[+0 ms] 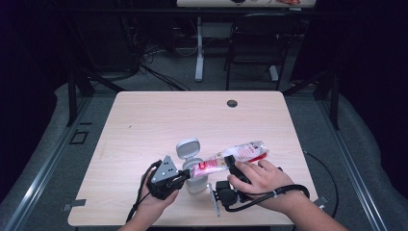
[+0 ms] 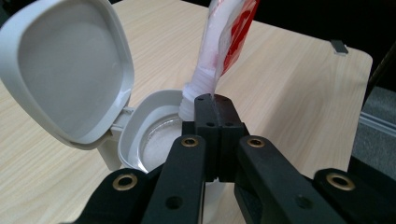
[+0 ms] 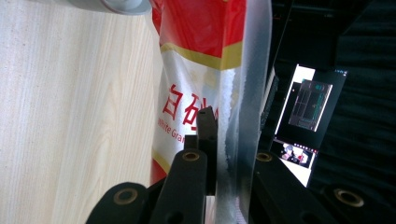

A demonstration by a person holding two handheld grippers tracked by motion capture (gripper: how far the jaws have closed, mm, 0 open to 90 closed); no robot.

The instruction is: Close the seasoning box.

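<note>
A clear sugar bag (image 1: 238,154) with a red label slants down to the left over a white container (image 1: 196,184). The container's flip lid (image 1: 187,148) stands open. My left gripper (image 1: 187,174) is shut on the bag's low end, right at the container's rim. In the left gripper view, the black jaws (image 2: 212,105) are pressed together and the bag (image 2: 224,42) rises from their tips above the open container (image 2: 149,135), which has white grains inside. My right gripper (image 1: 230,162) is shut on the bag's middle. Its jaws (image 3: 224,130) pinch the bag (image 3: 196,60).
The wooden table (image 1: 159,120) has a cable hole (image 1: 232,103) near its far edge. A dark chair (image 1: 255,43) and a white table leg (image 1: 199,57) stand beyond it. A lit screen (image 3: 306,121) glows in the right gripper view. Cables trail from both grippers toward the table's front edge.
</note>
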